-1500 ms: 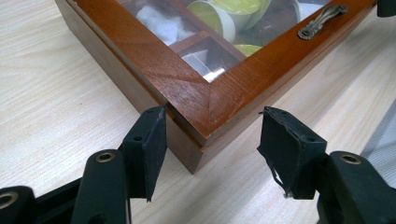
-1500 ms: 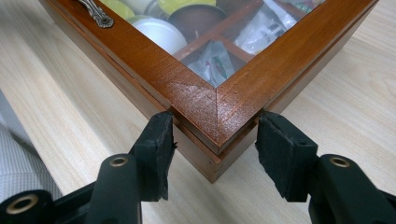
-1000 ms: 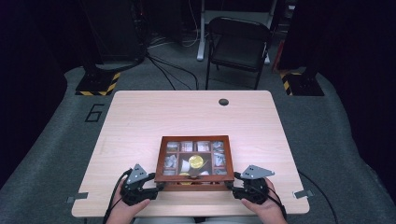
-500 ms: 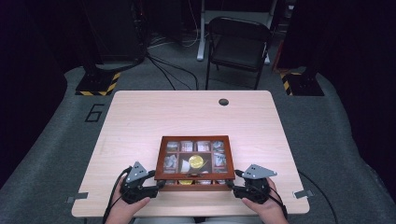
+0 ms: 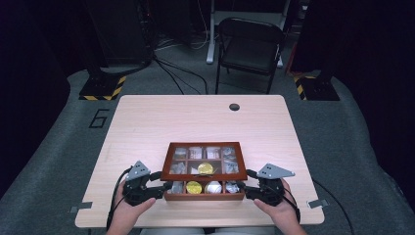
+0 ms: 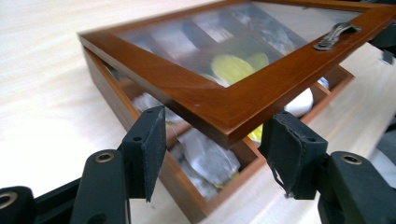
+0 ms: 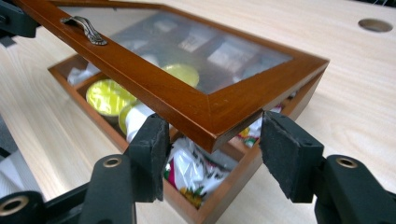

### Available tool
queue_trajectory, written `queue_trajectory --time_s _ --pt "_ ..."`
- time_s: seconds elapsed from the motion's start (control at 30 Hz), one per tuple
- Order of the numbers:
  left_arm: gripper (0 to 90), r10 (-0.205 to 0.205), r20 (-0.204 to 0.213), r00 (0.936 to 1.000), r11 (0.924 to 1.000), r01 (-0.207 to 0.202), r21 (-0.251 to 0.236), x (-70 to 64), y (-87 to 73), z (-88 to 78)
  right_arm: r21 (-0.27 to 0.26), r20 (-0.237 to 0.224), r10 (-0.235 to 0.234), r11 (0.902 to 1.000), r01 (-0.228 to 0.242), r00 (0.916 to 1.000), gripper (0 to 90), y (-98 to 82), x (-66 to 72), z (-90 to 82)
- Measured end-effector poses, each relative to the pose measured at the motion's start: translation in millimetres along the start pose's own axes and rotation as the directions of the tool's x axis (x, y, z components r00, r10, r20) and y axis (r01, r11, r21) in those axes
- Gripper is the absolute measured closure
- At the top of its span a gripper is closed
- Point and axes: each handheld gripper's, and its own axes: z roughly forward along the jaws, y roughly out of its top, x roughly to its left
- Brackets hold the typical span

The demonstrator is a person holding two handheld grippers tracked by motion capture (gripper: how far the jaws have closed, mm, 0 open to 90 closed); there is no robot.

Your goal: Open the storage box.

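A brown wooden box (image 5: 169, 197) with compartments lies near the table's front edge. Its glass lid (image 5: 204, 175) is tilted up at the front, hinged at the far side. My left gripper (image 5: 165, 187) is shut on the lid's front left corner (image 6: 224, 107), and my right gripper (image 5: 248, 185) on the front right corner (image 7: 210, 116). The jaws of both have just been opening a little, with the corner still between the pads. Under the lid lie yellow capsules (image 7: 106, 97), a white one (image 6: 300, 102) and foil sachets (image 6: 205, 158). A metal handle (image 6: 334, 36) sits on the lid's front rail.
The light wooden table (image 5: 147, 122) has a round cable hole (image 5: 234, 106) at the back right. A folding chair (image 5: 249, 44) stands behind it. The table's front edge runs right under both hands.
The lid's front edge has lifted off the box, and the front row of compartments has come into sight. The left gripper has risen slightly; the right has hardly moved.
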Motion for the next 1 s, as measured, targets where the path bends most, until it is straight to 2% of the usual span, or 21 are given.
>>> queue_trajectory --time_s 0.07,0.23,0.43,0.57,1.0 --pt "40.6 0.000 -0.005 1.0000 0.9999 0.000 -0.011 -0.1 2.2 -1.0 -0.004 0.004 -0.001 1.0000 0.001 1.0000 43.2 2.6 -0.6 -1.1" --pt "40.8 0.032 -0.020 0.9993 0.9988 -0.032 -0.036 0.4 14.1 -6.3 -0.040 0.013 -0.015 0.9991 0.015 0.9998 44.0 17.2 -2.8 -4.2" --pt "41.1 0.048 -0.028 0.9985 0.9975 -0.049 -0.051 0.0 24.9 -7.8 -0.047 0.023 -0.017 0.9987 0.019 0.9996 44.3 28.1 -4.2 -5.4" --pt "41.0 0.077 -0.045 0.9960 0.9950 -0.080 -0.060 1.7 36.2 -8.1 -0.052 0.030 -0.018 0.9985 0.019 0.9994 44.5 35.4 -6.2 -5.2" --pt "41.4 0.079 -0.054 0.9954 0.9928 -0.084 -0.086 9.0 57.8 -6.3 -0.066 0.026 0.005 0.9978 -0.003 0.9997 45.7 58.3 -17.1 -3.7"
